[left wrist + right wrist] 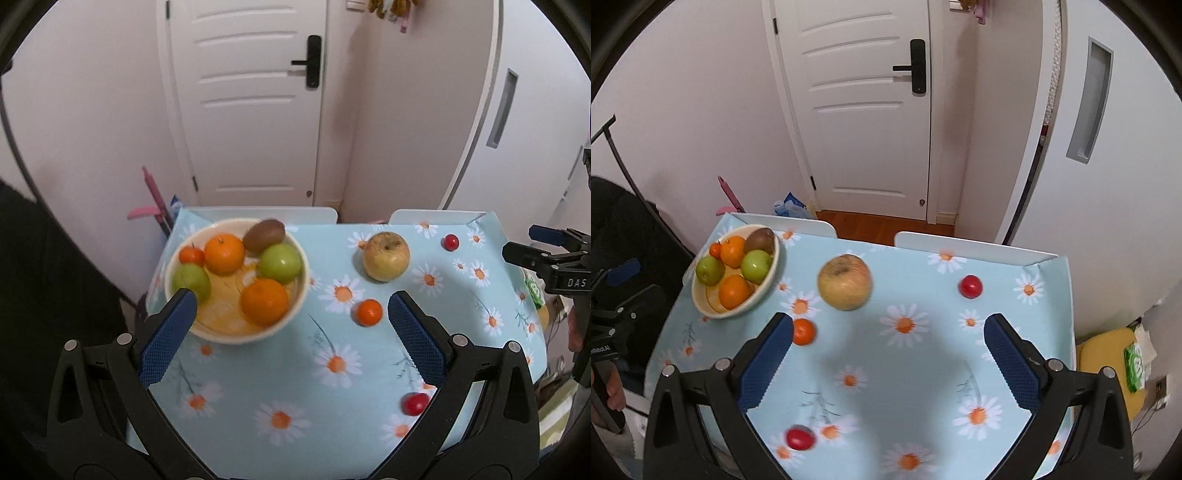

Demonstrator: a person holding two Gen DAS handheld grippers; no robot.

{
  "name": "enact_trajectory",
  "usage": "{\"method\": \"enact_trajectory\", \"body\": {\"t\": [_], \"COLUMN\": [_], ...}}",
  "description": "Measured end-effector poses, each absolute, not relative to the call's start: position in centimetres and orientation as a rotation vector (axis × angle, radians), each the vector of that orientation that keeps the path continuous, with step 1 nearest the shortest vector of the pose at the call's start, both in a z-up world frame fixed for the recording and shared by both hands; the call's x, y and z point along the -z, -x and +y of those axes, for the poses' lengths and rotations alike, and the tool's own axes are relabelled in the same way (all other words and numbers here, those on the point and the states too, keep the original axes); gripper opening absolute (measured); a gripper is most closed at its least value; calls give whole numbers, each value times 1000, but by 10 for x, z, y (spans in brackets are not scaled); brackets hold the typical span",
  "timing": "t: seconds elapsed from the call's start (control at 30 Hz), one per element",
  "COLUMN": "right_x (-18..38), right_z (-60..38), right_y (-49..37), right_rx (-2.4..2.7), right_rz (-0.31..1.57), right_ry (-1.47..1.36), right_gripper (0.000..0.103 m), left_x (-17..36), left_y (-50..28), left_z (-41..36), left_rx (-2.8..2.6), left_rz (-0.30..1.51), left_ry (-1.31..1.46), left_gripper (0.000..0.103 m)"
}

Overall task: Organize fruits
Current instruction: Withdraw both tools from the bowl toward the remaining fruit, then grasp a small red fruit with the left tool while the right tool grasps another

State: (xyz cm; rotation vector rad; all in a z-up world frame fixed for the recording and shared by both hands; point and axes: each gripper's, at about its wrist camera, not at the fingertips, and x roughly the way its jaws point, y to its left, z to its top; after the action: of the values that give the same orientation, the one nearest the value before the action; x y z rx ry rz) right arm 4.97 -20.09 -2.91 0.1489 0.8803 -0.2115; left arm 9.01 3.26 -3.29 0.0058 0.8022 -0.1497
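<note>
Blue-padded black fingers of the left gripper (291, 310) stand wide apart with nothing between them, raised over the light-blue daisy-print tablecloth (314, 387); its left pad overlaps the near rim of the cream round bowl (236, 338). That bowl sits at the table's far left corner and holds two oranges, two green apples, a brown kiwi (264, 235) and a small tangerine. Loose on the cloth lie a yellowish apple (386, 256), a small orange tangerine (368, 312) and two red cherry tomatoes, one far right (451, 242), one near (415, 403). Right gripper (888, 332) hovers likewise spread and empty, the yellowish apple just beyond its fingertips and the tangerine touching its left pad in view. Behind stands a white panelled door (864, 110).
</note>
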Motion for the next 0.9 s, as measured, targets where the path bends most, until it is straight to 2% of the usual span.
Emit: {"method": "enact_trajectory", "body": {"t": [0.77,0.83,0.9], "right_x": [128,136,143], "right_z": [-306,-312,-315], "right_y": [-85,-90,-95], "right_rx": [13,3,2], "right_rz": [974,977,982], "right_ry": [-69,-78,-74], "right_gripper": [103,103,103], "left_x": [142,150,160], "left_y": [-7,-6,-8], "left_z": [-80,-90,-97], "left_rx": [-5,1,5], "left_rz": [982,1002,1029], "left_ry": [145,132,123], "left_gripper": [103,93,79]}}
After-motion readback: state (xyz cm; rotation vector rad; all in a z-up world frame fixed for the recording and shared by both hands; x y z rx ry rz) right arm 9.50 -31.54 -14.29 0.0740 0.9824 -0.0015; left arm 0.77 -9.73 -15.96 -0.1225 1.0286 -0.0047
